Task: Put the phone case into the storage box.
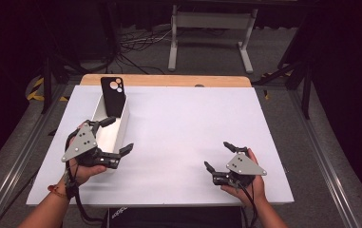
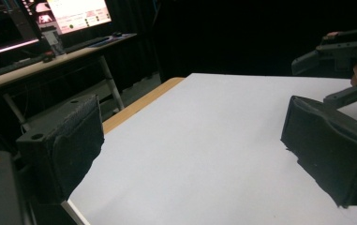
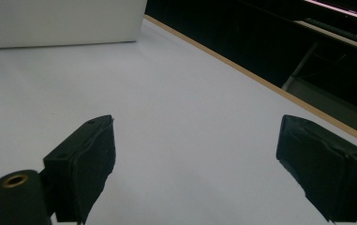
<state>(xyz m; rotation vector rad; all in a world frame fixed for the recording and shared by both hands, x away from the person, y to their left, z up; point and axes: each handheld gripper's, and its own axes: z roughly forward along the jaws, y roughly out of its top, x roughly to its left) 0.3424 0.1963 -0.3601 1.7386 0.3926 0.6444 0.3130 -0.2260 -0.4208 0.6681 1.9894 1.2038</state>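
Phone case [image 1: 112, 95], black, with camera cut-outs near the top: we find it standing upright in the far end of the white box [image 1: 103, 135]. We judge it light, thin, flexible and slightly grippy; best pinched across its upper edge, above the box rim. Left gripper [image 1: 112, 135], jaws wide and holding nothing, hovers at the near end of the box. Right gripper [image 1: 219, 154], equally spread and bare, sits well apart from the box. The right gripper view adds the box's outer wall [image 3: 63, 23]; the left gripper view adds a lit monitor [image 2: 80, 14].
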